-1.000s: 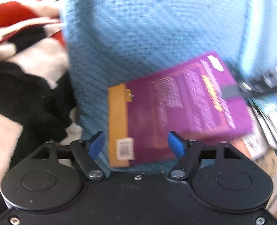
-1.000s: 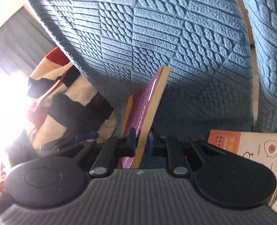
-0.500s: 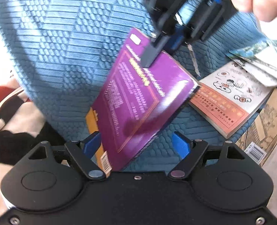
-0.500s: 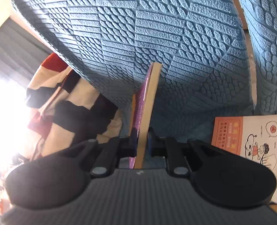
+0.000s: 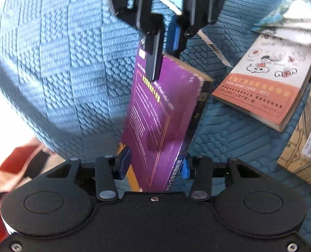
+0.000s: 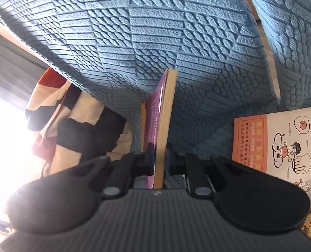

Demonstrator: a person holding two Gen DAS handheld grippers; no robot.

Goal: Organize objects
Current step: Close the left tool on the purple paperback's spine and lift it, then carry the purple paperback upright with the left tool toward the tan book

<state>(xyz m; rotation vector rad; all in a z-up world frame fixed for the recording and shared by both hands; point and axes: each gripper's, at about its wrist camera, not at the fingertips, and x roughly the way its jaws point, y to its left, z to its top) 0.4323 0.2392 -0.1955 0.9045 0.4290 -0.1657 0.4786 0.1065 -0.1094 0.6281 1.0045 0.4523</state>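
While the blue quilted sofa fills the background of both views, its textured cushions rising behind everything, a patchwork cloth of cream, black and red lies bunched at its left edge. On the seat to the right rests a white-and-orange illustrated book, flat and face up, with other printed covers just beyond it and a tan one beside it.

The purple book stands on edge above the seat, held between the two tools. The right tool is clamped on its upper end, one pad on the purple cover and one on the other face, the tan page edge running away from the camera.

The left tool has just been closing around the book's lower end; its blue pads now sit against or just beside the cover and spine, though blur leaves it unclear whether they truly press.
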